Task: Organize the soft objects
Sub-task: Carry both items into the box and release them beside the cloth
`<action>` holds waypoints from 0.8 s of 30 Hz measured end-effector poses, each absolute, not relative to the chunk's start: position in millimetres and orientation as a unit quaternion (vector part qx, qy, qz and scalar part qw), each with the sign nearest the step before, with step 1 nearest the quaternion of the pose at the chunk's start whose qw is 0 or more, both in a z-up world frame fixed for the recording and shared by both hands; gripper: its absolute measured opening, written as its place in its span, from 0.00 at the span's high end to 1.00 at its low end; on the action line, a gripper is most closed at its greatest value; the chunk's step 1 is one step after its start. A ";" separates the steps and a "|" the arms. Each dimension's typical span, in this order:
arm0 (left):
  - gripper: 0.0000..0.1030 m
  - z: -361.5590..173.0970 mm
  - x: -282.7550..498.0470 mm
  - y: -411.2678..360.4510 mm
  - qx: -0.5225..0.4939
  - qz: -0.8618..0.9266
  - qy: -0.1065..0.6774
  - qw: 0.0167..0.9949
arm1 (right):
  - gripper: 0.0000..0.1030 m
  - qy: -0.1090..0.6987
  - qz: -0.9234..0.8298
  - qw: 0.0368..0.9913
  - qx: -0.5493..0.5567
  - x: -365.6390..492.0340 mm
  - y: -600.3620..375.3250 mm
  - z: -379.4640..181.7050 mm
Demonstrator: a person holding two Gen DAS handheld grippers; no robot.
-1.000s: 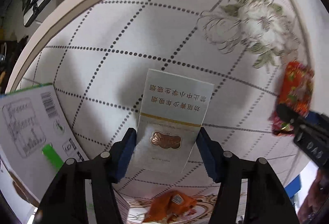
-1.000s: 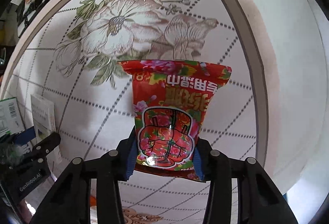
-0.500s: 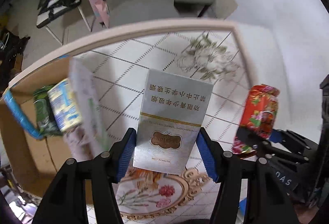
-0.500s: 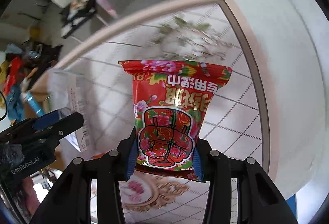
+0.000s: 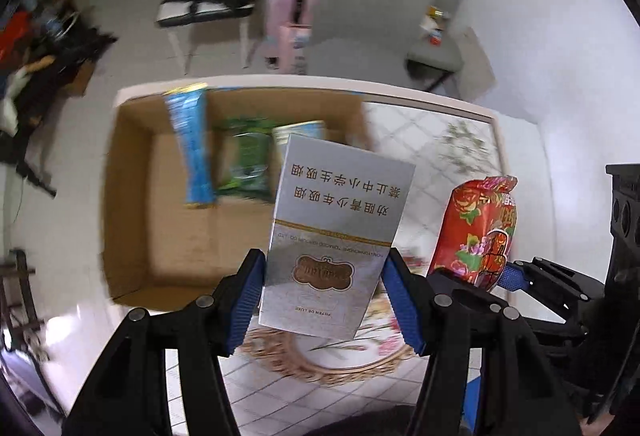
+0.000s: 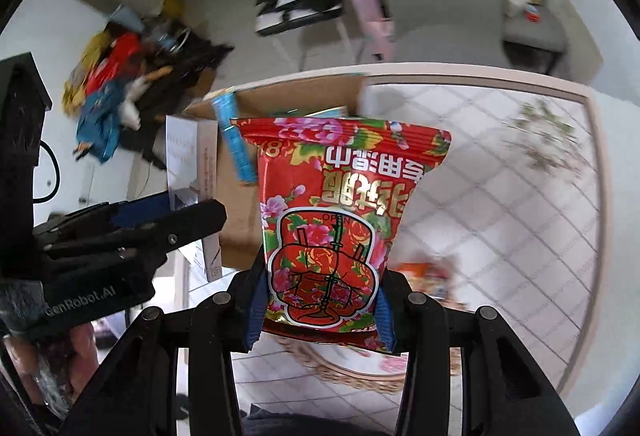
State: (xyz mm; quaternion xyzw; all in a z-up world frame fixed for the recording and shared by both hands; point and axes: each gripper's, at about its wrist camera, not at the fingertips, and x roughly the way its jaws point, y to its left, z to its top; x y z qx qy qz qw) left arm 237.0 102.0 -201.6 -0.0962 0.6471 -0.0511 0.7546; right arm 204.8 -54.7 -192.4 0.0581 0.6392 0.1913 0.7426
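Two grippers, one pack each. The left gripper (image 5: 323,294) is clamped on a silver pack (image 5: 336,232), held up just right of the cardboard box (image 5: 132,203). The right gripper (image 6: 318,306) is pinching one red flowery pack (image 6: 340,220), further right. Inside the box: one blue pack (image 5: 191,151), one green pack (image 5: 246,163), plus a third, partly hidden.

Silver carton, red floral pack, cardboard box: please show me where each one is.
silver carton (image 5: 336,236), left wrist view, on its printed front face.
red floral pack (image 6: 340,220), right wrist view, on its front panel.
cardboard box (image 5: 176,236), left wrist view, on its bare floor.
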 end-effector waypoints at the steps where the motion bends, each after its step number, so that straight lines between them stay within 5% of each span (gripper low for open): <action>1: 0.44 -205.0 236.1 117.0 -0.101 -0.042 0.649 0.753 | 0.55 0.643 0.195 0.738 0.052 204.9 -39.5 -196.2; 10: 0.44 -284.5 244.9 221.4 -0.129 0.008 0.710 0.693 | 0.55 0.693 0.198 0.693 0.019 222.2 67.8 -264.6; 24: 0.44 -380.5 266.4 246.3 -0.123 0.019 0.770 0.626 | 0.55 0.737 0.153 0.658 -0.011 247.7 98.0 -367.5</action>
